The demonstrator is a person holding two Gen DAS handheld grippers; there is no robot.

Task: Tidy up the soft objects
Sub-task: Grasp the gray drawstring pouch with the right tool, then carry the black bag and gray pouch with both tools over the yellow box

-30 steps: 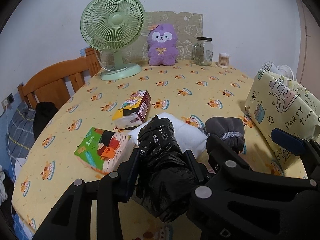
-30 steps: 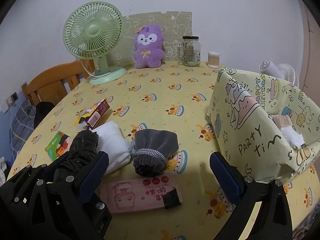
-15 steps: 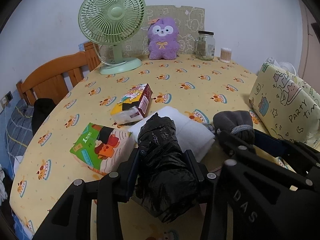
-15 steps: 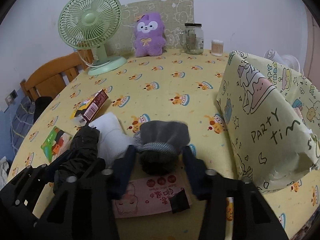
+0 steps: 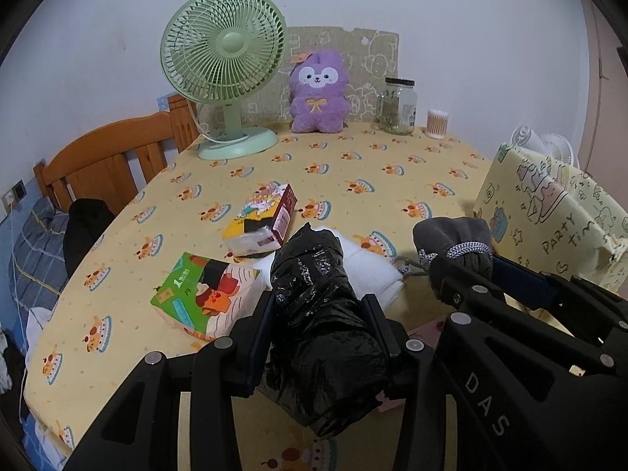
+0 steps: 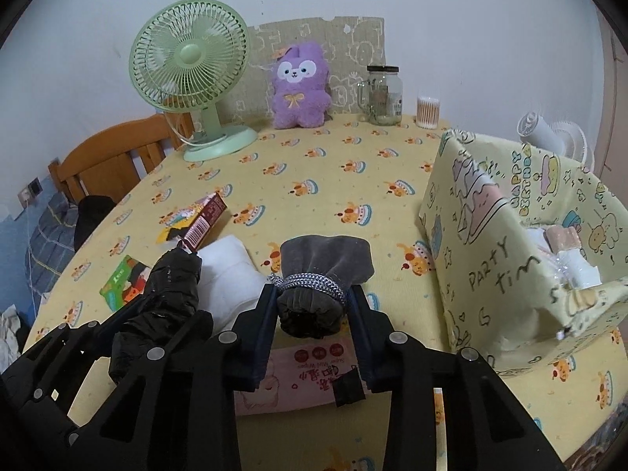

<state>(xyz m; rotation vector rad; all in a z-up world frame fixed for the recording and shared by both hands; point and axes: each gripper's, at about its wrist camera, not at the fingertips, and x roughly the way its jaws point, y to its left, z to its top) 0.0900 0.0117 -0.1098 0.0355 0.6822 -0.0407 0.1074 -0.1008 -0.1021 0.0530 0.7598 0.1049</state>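
Left gripper (image 5: 320,325) pinches crinkled black plastic bundle (image 5: 318,314). Right gripper (image 6: 312,306), jaws just closing, now clamps grey velvet drawstring pouch (image 6: 324,274) on yellow patterned tablecloth (image 6: 314,180).

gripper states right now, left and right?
Left gripper: shut on the black plastic bundle.
Right gripper: jaws just closed onto the grey drawstring pouch, gripping it.

I see a crumpled black plastic bundle (image 5: 318,314), long and glossy, its near end clamped between my left tool's pads, far end resting on a folded white cloth (image 5: 373,271) lying flat on the table. Beside it a grey velvet drawstring pouch (image 6: 320,274), neck bound with silver cord, sits pinched at the neck, above a pink wet-wipes pack (image 6: 306,376).
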